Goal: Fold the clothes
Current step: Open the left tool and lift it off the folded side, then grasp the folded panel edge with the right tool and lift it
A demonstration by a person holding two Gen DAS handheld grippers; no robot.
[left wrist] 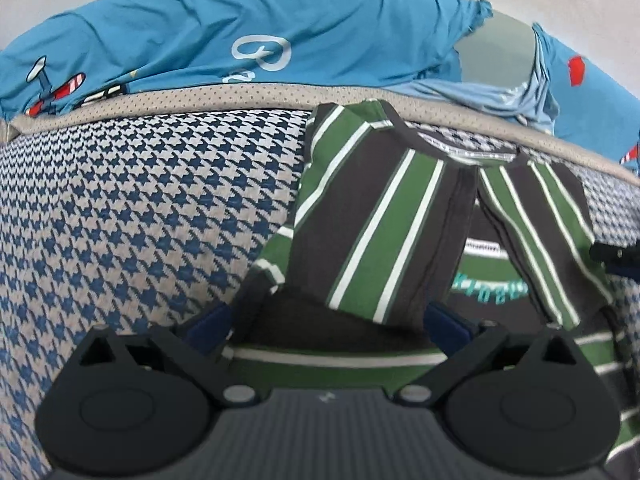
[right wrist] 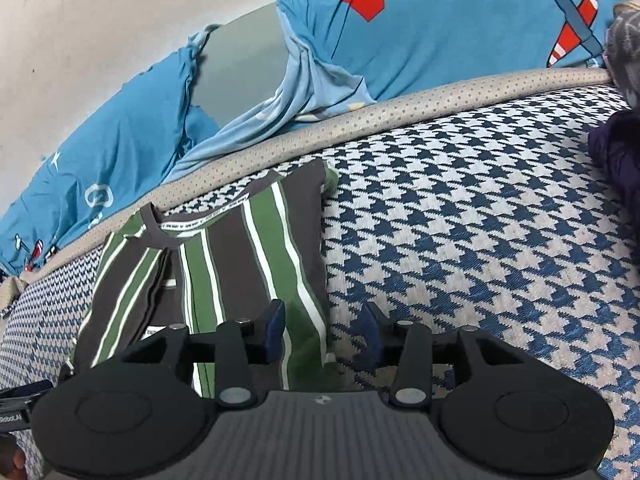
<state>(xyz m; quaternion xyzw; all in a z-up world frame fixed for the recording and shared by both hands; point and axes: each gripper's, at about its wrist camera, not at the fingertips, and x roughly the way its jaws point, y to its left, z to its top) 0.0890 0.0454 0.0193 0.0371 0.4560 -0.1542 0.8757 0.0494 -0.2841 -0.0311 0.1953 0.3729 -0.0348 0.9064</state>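
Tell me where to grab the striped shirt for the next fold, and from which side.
Grip the striped shirt at its two near bottom corners, coming from the near edge, probably. Both sides are already folded in lengthwise, leaving a narrow strip with the collar far away, so the near hem can be lifted toward it. Both grippers are open.

Soft knit cloth on the striped shirt (left wrist: 384, 216), matt, green, dark grey and white, with a woven label tape inside the collar (right wrist: 200, 222). Coarse woven houndstooth fabric over the mattress (left wrist: 140, 200), blue and pale, rough to the eye; dotted beige cloth piping (right wrist: 440, 96) along its edge. Thin, smooth, creased cotton-like sheet (left wrist: 280, 20) in blue with printed planes. Matt black moulded plastic on the left gripper (left wrist: 328, 320) and right gripper (right wrist: 324, 328), ribbed grey plastic between, small dull metal pins, dark blue rubbery pads (right wrist: 276, 320) on the jaws. Painted, matt wall (right wrist: 100, 12).
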